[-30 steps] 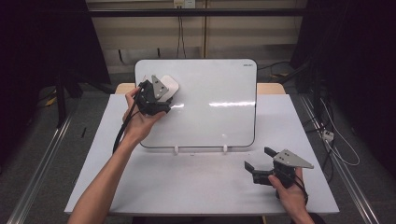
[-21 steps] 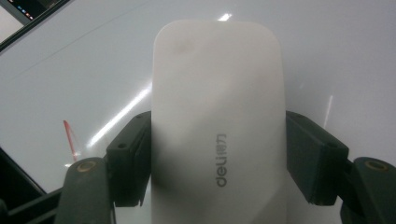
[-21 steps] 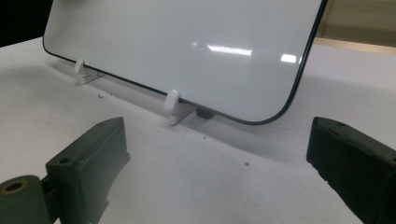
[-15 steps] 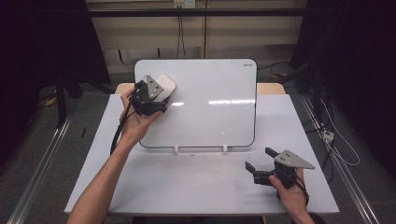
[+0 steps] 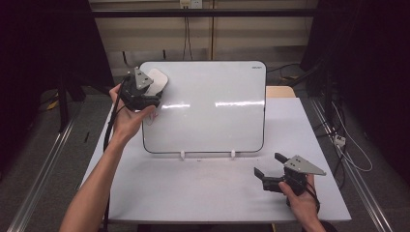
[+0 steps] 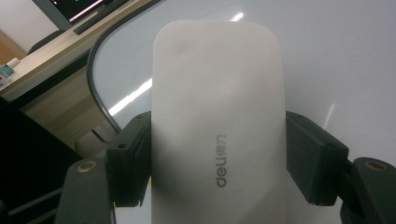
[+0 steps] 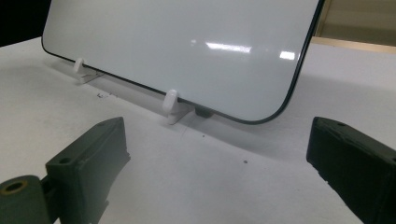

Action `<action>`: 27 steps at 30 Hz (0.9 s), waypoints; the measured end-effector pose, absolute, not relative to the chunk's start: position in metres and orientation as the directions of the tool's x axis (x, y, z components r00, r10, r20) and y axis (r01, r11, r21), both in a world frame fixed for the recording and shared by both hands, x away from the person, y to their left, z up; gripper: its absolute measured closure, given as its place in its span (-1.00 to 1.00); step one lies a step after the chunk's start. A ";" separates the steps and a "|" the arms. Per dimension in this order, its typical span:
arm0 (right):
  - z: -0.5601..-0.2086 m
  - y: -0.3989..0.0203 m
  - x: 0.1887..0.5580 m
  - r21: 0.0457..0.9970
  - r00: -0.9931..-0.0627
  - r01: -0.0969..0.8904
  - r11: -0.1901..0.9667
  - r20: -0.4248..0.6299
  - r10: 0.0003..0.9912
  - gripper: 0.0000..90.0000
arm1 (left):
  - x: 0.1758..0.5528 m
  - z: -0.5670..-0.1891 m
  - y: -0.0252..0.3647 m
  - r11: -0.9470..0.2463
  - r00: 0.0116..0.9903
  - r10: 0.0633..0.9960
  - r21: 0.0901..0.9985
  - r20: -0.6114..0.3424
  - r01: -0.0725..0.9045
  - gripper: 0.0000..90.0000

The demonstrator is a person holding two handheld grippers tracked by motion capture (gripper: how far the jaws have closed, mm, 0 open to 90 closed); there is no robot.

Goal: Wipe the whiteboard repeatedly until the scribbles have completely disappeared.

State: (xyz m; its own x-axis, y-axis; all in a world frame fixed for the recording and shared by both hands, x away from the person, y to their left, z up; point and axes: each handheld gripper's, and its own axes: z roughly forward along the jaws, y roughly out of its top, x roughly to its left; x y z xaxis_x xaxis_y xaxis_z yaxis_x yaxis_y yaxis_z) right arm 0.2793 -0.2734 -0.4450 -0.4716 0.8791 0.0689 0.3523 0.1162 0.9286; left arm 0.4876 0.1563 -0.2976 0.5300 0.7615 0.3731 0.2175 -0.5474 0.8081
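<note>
A whiteboard [image 5: 212, 106] leans on two white clips in the middle of the table. My left gripper [image 5: 150, 96] is at the board's upper left corner, shut on a white eraser [image 5: 157, 81] whose face lies against the board. In the left gripper view the eraser [image 6: 217, 121] is clamped between both jaws and bears grey lettering, with the board's dark rim [image 6: 95, 88] at its left. My right gripper [image 5: 267, 166] rests open on the table at the lower right. The right gripper view has its jaws wide apart with nothing between them, facing the whiteboard [image 7: 187, 42].
The white table [image 5: 193, 188] has free room in front of the board. White clips [image 7: 172, 105] hold the board's lower edge. Metal rails [image 5: 43, 159] and cables [image 5: 348, 150] run along the floor on both sides. A wooden surface [image 5: 279, 91] shows behind the board's right side.
My left gripper has carried the eraser up and to the left across the board, toward its upper left corner. The right gripper has stayed where it was.
</note>
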 end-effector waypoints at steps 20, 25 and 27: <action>-0.445 -0.270 0.281 0.928 -0.476 0.353 0.117 0.070 0.877 -0.89 | 0.465 -0.327 0.151 -0.586 0.529 0.740 0.784 0.416 0.204 -0.31; -0.445 -0.269 0.282 0.926 -0.476 0.358 0.119 0.071 0.877 -0.89 | 0.456 -0.338 0.151 -0.589 0.529 0.738 0.783 0.419 0.200 -0.31; -0.445 -0.269 0.282 0.927 -0.476 0.356 0.120 0.070 0.876 -0.89 | 0.452 -0.342 0.151 -0.598 0.528 0.733 0.776 0.429 0.200 -0.31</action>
